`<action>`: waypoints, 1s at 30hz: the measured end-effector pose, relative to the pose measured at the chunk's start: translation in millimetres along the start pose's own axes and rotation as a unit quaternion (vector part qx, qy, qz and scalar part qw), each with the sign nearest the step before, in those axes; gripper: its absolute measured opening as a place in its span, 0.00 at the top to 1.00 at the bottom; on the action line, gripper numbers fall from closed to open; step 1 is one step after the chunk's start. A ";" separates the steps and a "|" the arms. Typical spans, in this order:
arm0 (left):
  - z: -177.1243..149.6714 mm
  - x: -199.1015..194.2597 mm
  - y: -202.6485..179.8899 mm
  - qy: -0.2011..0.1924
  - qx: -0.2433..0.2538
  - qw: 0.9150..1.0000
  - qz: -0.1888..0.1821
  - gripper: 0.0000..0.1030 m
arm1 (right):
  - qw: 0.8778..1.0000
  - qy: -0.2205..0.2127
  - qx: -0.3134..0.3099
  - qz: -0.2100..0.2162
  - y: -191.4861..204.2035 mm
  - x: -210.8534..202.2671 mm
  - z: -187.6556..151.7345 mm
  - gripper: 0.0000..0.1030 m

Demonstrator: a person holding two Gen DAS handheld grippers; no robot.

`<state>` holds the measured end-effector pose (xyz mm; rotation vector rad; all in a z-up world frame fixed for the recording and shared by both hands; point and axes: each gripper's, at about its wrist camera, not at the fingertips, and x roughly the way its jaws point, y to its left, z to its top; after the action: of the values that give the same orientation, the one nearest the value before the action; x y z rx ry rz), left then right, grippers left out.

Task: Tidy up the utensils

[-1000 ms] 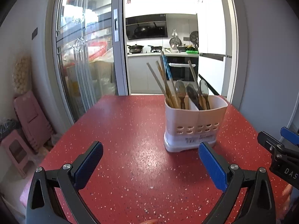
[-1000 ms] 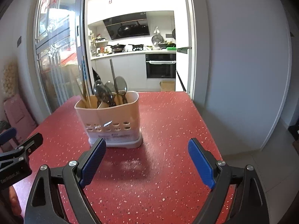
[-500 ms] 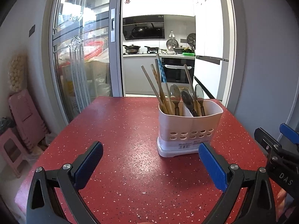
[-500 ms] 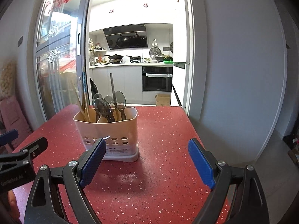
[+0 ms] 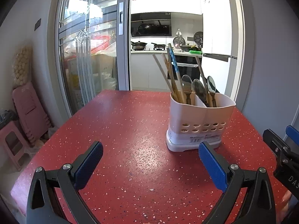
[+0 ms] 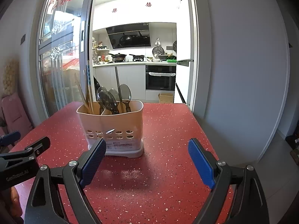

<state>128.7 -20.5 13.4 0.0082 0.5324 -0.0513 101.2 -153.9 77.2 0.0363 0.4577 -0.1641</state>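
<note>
Two compartments divide the white plastic caddy (image 5: 200, 119) I see from the left wrist; it stands on the red speckled tabletop (image 5: 130, 130), ahead and right of my left tool (image 5: 150, 157), whose blue ribbed pads sit wide apart, holding nothing. I count about four or five wooden chopsticks (image 5: 172, 74) in its left compartment and three metal spoons (image 5: 199, 89), bowls up. Round holes run in two rows along its wall above a barcode label too small to read. At the right edge, the right tool's body shows the letters "DAS".

From the right wrist, the caddy (image 6: 114, 128) stands just beyond my right tool (image 6: 146, 160), jaws spread and empty. Here I count four spoons (image 6: 112, 98). The left tool's body at the left edge carries blurred writing I cannot read.
</note>
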 end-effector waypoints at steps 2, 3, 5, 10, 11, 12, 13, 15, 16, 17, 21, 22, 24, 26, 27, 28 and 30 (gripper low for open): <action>-0.7 1.7 0.5 0.002 0.000 1.000 0.001 0.00 | 1.000 0.000 0.004 0.000 -1.0 1.5 -0.8 0.11; -0.7 2.0 0.6 0.002 0.001 1.000 0.002 0.00 | 1.000 0.001 0.005 0.000 -1.2 2.4 -0.8 0.11; -0.4 2.1 0.4 0.001 0.001 1.000 0.002 0.00 | 1.000 0.001 0.006 0.000 -1.6 3.5 -0.9 0.11; -1.3 2.6 -2.1 0.001 0.007 1.000 0.001 0.00 | 1.000 0.003 0.004 0.001 -1.1 4.1 -0.8 0.11; -1.5 2.5 -2.5 0.002 0.008 1.000 0.001 0.00 | 1.000 0.003 0.005 0.001 -1.2 4.4 -0.8 0.11; -1.8 2.5 -3.0 0.002 0.008 1.000 0.001 0.00 | 1.000 0.003 0.006 0.002 -1.2 4.5 -0.7 0.11; -2.0 2.4 -3.2 0.003 0.009 1.000 0.001 0.00 | 1.000 0.002 0.005 0.001 -1.2 4.2 -0.7 0.11; -1.8 2.7 -2.8 0.003 0.008 1.000 0.000 0.00 | 1.000 0.003 0.005 0.001 -0.7 4.6 -1.0 0.11; -1.8 2.7 -2.9 0.003 0.008 1.000 0.000 0.00 | 1.000 0.003 0.006 0.001 -0.4 4.9 -1.1 0.11; -1.7 2.7 -2.7 0.003 0.008 1.000 -0.001 0.00 | 1.000 0.004 0.006 0.001 -0.4 4.7 -1.4 0.11; -1.6 2.1 -2.1 0.003 0.008 1.000 -0.001 0.00 | 1.000 0.003 0.006 0.001 0.8 4.8 -1.7 0.11; -1.5 1.9 -2.2 0.004 0.009 1.000 -0.001 0.00 | 1.000 0.003 0.006 0.001 0.8 5.0 -1.7 0.11; -1.2 2.1 -2.2 0.004 0.010 1.000 -0.001 0.00 | 1.000 0.004 0.007 0.002 1.3 5.0 -2.1 0.11; -1.1 2.0 -2.3 0.005 0.009 1.000 -0.001 0.00 | 1.000 0.003 0.007 0.002 1.0 5.3 -2.1 0.11; -1.0 2.2 -1.9 0.005 0.007 1.000 -0.001 0.00 | 1.000 0.004 0.007 0.002 1.2 5.5 -2.1 0.11; -0.9 2.1 -1.6 0.006 0.007 1.000 -0.001 0.00 | 1.000 0.004 0.007 0.003 1.4 5.6 -2.2 0.11; -0.8 2.4 -1.3 0.007 0.006 1.000 0.000 0.00 | 1.000 0.003 0.008 0.003 1.7 4.6 -2.4 0.11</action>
<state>130.3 -21.9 11.6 0.0202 0.5465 -0.0554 104.5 -152.7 72.9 0.0546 0.4628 -0.1624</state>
